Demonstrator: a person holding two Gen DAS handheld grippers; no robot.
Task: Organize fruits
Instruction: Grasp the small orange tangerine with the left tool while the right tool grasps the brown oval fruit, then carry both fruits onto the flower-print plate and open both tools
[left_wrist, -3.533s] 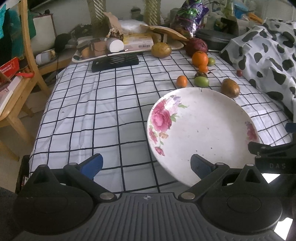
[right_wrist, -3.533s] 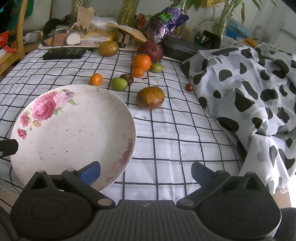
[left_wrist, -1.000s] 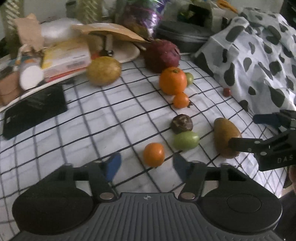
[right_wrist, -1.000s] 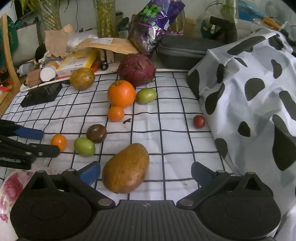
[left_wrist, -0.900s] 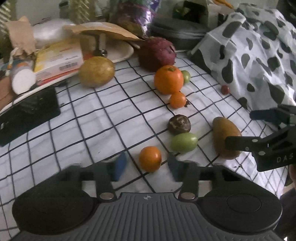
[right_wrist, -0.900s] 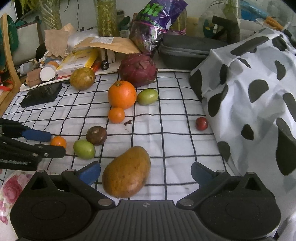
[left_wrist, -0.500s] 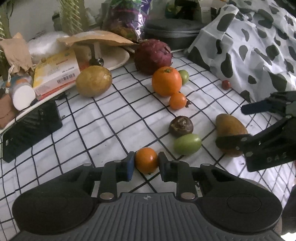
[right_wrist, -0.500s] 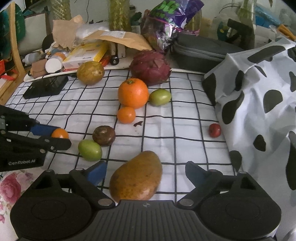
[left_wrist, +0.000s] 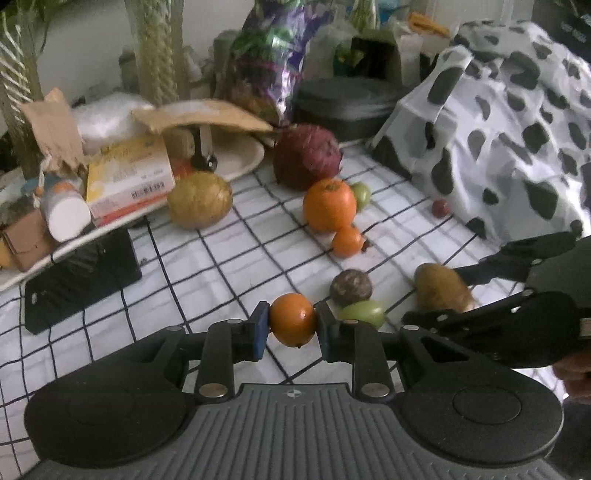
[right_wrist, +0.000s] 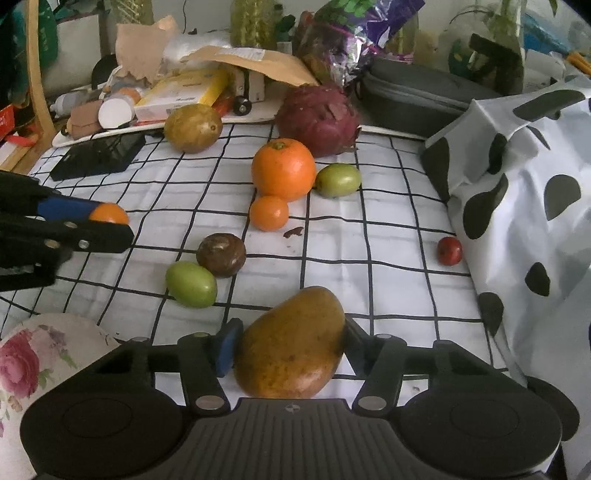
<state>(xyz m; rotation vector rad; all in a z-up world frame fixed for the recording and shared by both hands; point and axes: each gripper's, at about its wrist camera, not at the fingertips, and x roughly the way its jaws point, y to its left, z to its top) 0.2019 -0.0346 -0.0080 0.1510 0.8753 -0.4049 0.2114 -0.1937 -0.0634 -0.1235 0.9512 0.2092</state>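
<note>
Mango (right_wrist: 291, 343) on the checked bench (right_wrist: 369, 266) is now clamped between the closed-in fingers of the right hand-held gripper (right_wrist: 288, 345), which were wide apart a second ago. Nearer the flowered plate (right_wrist: 33, 354), the small orange (left_wrist: 292, 319) has been pinched by the left hand-held gripper (left_wrist: 291, 326), where a gap was seen before. Both fruits are judged ready for lifting to the plate.
</note>
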